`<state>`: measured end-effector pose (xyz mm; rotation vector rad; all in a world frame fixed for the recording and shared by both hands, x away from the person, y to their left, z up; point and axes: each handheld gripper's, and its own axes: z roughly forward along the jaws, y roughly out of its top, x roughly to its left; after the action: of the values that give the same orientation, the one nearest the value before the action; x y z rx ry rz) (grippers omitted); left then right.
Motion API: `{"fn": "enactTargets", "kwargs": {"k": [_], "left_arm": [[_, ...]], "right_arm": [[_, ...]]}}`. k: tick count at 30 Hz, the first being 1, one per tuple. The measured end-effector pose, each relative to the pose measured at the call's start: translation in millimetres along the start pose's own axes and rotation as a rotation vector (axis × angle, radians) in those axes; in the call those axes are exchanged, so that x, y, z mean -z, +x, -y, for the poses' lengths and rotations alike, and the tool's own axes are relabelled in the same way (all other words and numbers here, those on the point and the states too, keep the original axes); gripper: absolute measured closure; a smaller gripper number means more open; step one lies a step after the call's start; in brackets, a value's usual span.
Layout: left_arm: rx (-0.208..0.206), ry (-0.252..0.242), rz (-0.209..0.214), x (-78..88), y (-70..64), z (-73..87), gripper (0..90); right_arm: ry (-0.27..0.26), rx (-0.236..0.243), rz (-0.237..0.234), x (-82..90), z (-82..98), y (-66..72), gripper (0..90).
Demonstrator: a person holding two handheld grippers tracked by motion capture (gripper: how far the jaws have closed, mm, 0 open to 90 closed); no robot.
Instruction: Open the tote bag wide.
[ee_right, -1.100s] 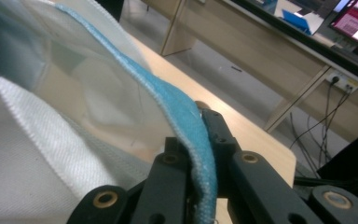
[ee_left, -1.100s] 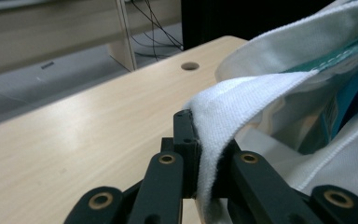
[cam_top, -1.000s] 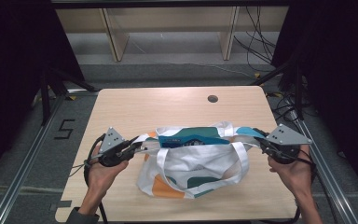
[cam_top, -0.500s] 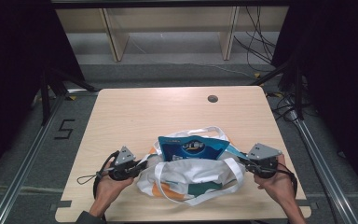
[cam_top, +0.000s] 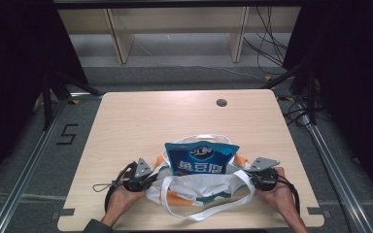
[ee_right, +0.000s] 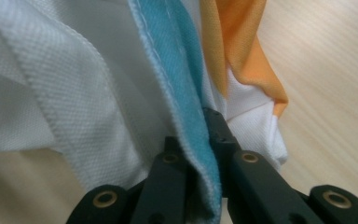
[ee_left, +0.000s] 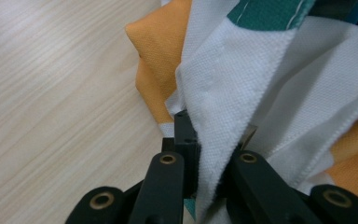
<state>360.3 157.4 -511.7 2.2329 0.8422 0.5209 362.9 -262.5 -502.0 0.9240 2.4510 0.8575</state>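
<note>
White woven-fabric tote bag (cam_top: 194,187) with orange and teal panels, near table edge, blue snack packet (cam_top: 201,158) upright inside — left gripper (cam_top: 148,178) and right gripper (cam_top: 248,178) each clamped tight on an opposite rim, apparently keeping the mouth spread.

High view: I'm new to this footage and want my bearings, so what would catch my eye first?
A blue snack bag stands out of a white, orange and teal tote bag at the near edge of the wooden table. The left gripper and right gripper each pinch the tote's rim, one at either end. The tote's white handles droop toward the person.
</note>
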Motion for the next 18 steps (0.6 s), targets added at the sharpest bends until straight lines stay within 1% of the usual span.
{"fn": "enactTargets", "kwargs": {"k": [1,2,3,5,6,7,8,9,10,12,13,14,15,16,17,18], "left_arm": [[0.004,0.002,0.0,-1.0,0.8,-0.9,85.7],[0.018,0.002,-0.017,-6.9,5.5,-5.2,85.7],[0.018,0.002,-0.017,-6.9,5.5,-5.2,85.6],[0.013,0.007,-0.033,-12.9,11.5,-10.5,85.6],[0.016,0.008,-0.042,-15.5,13.7,-12.5,85.6],[0.031,0.006,-0.045,-19.6,17.3,-15.4,85.5],[0.026,0.004,-0.047,-22.6,21.2,-17.6,85.5],[0.038,0.006,-0.058,-26.1,26.2,-20.8,85.3],[0.038,0.006,-0.058,-26.1,26.2,-20.8,85.1],[0.057,-0.003,-0.051,-26.4,28.1,-21.4,84.3],[0.045,-0.012,-0.062,-25.0,29.3,-21.6,82.2],[0.054,-0.001,-0.072,-21.2,29.7,-21.4,78.1],[0.061,-0.008,-0.08,-17.7,32.1,-21.5,69.6],[0.054,-0.023,-0.08,-13.2,36.2,-22.1,64.9],[0.077,-0.035,-0.069,-7.5,37.7,-22.7,60.1],[0.089,-0.058,-0.064,-2.1,38.4,-23.9,52.0]], "right_arm": [[0.0,0.0,0.0,0.0,0.0,0.0,86.9],[0.001,0.0,0.011,-3.4,-2.9,-3.8,86.9],[0.001,0.0,0.011,-3.4,-2.9,-3.8,86.9],[0.0,-0.006,0.023,-9.4,-7.7,-10.6,86.9],[-0.007,-0.012,0.034,-12.9,-10.1,-13.8,86.9],[-0.005,-0.014,0.037,-15.4,-12.0,-16.6,86.8],[-0.007,-0.012,0.051,-19.5,-15.6,-20.6,86.8],[0.002,-0.007,0.062,-24.3,-21.0,-26.1,86.7],[0.002,-0.007,0.062,-24.3,-21.0,-26.1,86.7],[-0.007,-0.013,0.069,-27.8,-23.3,-29.2,86.3],[-0.01,-0.014,0.063,-28.1,-23.5,-30.0,85.5],[-0.009,-0.025,0.065,-25.9,-23.4,-29.9,82.4],[-0.016,-0.042,0.06,-23.7,-23.2,-30.5,76.0],[-0.028,-0.058,0.058,-19.4,-23.8,-32.0,68.3],[-0.051,-0.078,0.079,-12.7,-24.8,-33.3,57.0],[-0.133,-0.102,0.121,6.5,-29.6,-38.2,49.8]]}}
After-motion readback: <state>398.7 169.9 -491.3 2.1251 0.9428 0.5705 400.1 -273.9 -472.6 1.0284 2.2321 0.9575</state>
